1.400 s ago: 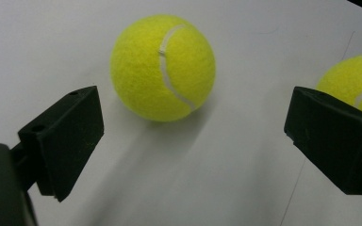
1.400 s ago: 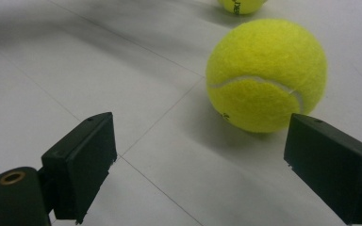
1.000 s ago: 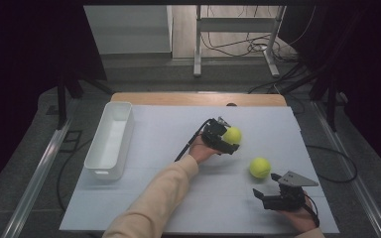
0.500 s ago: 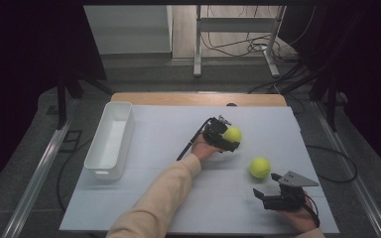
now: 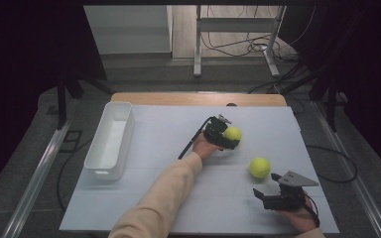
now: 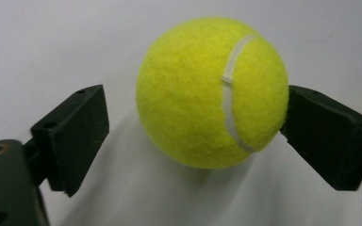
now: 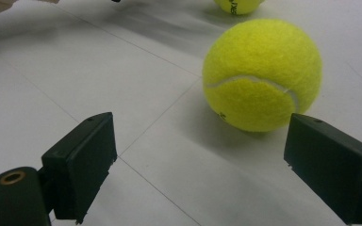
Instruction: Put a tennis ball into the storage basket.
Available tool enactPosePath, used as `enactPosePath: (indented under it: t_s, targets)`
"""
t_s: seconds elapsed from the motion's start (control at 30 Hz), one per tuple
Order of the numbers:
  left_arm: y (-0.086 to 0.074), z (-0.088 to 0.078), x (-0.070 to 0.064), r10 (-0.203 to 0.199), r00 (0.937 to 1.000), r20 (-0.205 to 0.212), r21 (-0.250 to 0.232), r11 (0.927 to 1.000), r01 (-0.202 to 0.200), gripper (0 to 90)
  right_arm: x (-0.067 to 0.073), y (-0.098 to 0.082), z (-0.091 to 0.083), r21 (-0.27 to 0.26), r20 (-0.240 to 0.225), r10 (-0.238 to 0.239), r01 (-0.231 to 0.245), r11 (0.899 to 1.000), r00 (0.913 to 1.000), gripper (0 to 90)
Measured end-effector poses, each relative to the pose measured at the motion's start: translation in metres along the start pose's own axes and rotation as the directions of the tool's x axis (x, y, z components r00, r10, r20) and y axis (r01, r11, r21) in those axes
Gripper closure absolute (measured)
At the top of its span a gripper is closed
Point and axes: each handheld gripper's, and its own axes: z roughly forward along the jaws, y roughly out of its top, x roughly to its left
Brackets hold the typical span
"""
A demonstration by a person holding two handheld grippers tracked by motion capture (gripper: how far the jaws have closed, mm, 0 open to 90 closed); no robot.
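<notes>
Two yellow tennis balls lie on the white tabletop [image 5: 154, 198]. The farther ball [image 5: 234, 132] [image 6: 202, 89] sits between the jaws of my left gripper [image 5: 226, 135] [image 6: 195, 117]. Those jaws have just been closing on it: one pad touches its side, while the other still stands a little off. The nearer ball [image 5: 260, 167] [image 7: 261, 75] rests free, just ahead and to one side of my right gripper [image 5: 265, 186] [image 7: 202, 155], which stands open with nothing between its fingers. The farther ball [image 7: 238, 4] also peeks in at the top of the right gripper view.
A long white bin [image 5: 108, 141] stands at the table's left side. A black cable [image 5: 193, 141] trails from the left gripper across the middle. The person's sleeve [image 5: 163, 198] reaches in from the front edge. A wooden strip [image 5: 198, 98] borders the far edge.
The left gripper's jaws have drawn in around the farther ball. Both hands and both balls stay where they were.
</notes>
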Motion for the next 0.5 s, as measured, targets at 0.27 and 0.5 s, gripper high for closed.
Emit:
enactPosePath:
  t_s: [0.27,0.5]
  targets:
    - [0.0018,0.0029,-0.0042,0.022,0.9998,0.004,-0.004,0.9998,-0.022,23.3,-0.0003,-0.0002,0.0001,0.003,0.003,0.002,-0.002,1.000,1.0000,10.3]
    - [0.0021,0.0022,-0.0057,0.032,0.9995,-0.006,-0.005,0.9995,-0.032,26.2,-0.0005,-0.0003,-0.0001,0.002,0.003,0.001,-0.001,1.000,1.0000,10.4]
